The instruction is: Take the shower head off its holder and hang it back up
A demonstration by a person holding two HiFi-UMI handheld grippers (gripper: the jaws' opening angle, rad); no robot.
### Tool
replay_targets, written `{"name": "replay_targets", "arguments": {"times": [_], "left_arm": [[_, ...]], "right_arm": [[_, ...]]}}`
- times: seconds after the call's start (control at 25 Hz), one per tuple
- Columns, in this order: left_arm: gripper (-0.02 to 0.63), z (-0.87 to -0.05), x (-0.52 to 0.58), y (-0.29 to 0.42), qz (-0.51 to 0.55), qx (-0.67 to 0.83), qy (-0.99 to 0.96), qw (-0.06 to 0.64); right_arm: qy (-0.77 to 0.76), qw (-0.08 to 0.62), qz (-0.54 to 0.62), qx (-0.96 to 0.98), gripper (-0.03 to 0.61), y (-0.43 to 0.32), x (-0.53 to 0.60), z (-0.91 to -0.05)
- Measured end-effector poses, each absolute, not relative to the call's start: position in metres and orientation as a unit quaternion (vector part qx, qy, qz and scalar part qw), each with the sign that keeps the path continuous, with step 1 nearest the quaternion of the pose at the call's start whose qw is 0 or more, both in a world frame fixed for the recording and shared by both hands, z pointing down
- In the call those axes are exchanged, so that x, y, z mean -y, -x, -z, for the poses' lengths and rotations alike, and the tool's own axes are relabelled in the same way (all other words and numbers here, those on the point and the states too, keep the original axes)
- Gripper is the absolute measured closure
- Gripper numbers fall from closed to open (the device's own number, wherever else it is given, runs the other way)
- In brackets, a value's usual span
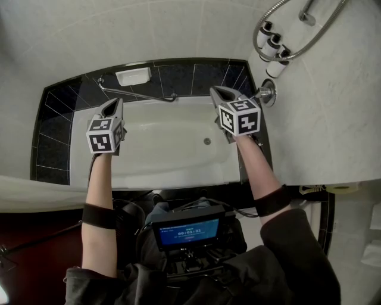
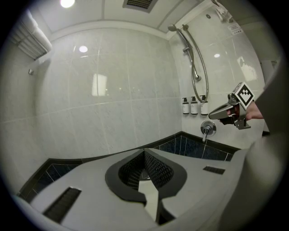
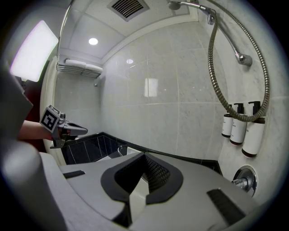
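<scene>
Left gripper (image 1: pixel 117 101) and right gripper (image 1: pixel 215 91) held clenched, empty, over white bathtub (image 1: pixel 161 161). Chrome shower head (image 3: pixel 175 5) seated in wall holder (image 3: pixel 210 17), high above right gripper, up-right of left gripper; both well apart from it.

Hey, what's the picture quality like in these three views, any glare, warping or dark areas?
Head view: bathtub brightly and evenly lit, the frame's bottom dim, tub edges bowed. Left gripper view: fisheye with black corners, lamp glare on the wall tiles. Right gripper view: same fisheye, a blown-out bright patch at upper left.
</scene>
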State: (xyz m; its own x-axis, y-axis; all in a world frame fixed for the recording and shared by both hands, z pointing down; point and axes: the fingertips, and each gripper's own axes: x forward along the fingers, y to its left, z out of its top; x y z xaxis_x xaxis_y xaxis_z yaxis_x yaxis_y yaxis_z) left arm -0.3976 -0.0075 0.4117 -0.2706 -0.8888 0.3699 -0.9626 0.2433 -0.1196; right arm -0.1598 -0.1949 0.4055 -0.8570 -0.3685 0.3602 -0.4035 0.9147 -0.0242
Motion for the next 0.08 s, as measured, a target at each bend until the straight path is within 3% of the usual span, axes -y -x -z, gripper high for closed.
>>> {"name": "replay_targets", "arguments": {"times": [0.08], "left_arm": [[0.614,-0.4108,0.0085,0.399,-0.161,0.782,-0.591,0.111]], "right_arm": [[-0.201,0.176,-0.048,0.962,0.563,0.1599,0.1978,-0.4042]]}}
